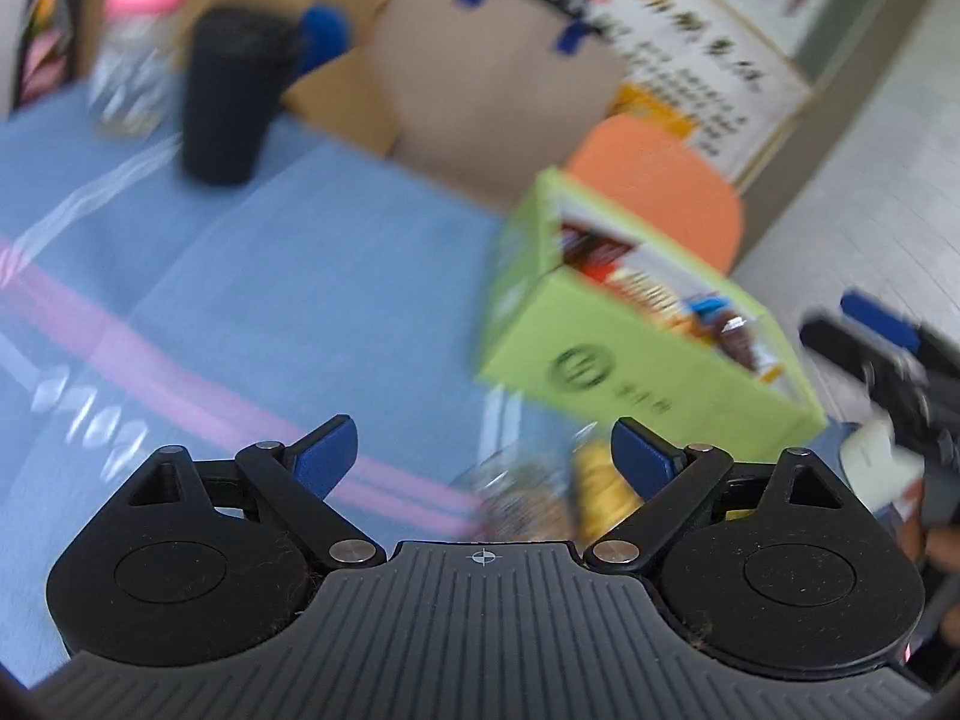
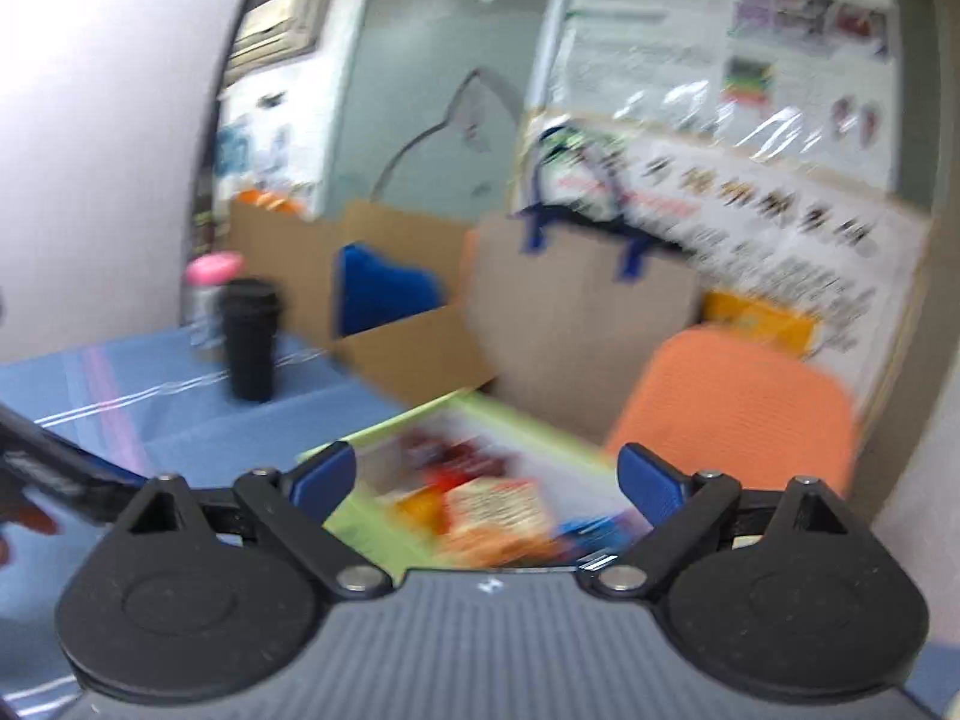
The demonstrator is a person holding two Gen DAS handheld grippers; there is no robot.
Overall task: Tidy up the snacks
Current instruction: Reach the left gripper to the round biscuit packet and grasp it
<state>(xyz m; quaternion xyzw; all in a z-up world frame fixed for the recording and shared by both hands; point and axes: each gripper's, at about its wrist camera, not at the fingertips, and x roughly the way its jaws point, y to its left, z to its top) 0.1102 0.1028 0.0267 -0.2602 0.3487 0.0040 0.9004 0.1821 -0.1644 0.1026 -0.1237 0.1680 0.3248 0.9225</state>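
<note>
A light green cardboard box (image 1: 630, 372) stands on the blue tablecloth (image 1: 270, 276) at the right, with several colourful snack packets (image 1: 654, 294) inside. My left gripper (image 1: 486, 450) is open and empty, low over the cloth just left of the box. Blurred loose snack packets (image 1: 540, 492) lie beneath and between its fingers. My right gripper (image 2: 487, 480) is open with nothing held, hovering over the box's green wall (image 2: 354, 516) and the snacks in it (image 2: 498, 510). The right tool's black body (image 1: 888, 360) shows at the right edge of the left wrist view.
A black tumbler (image 1: 231, 96) and a pink-lidded bottle (image 1: 135, 60) stand at the cloth's far side. Behind them are a cardboard box (image 1: 348, 102) and a brown paper bag (image 1: 492, 90). An orange chair (image 1: 660, 192) sits behind the green box.
</note>
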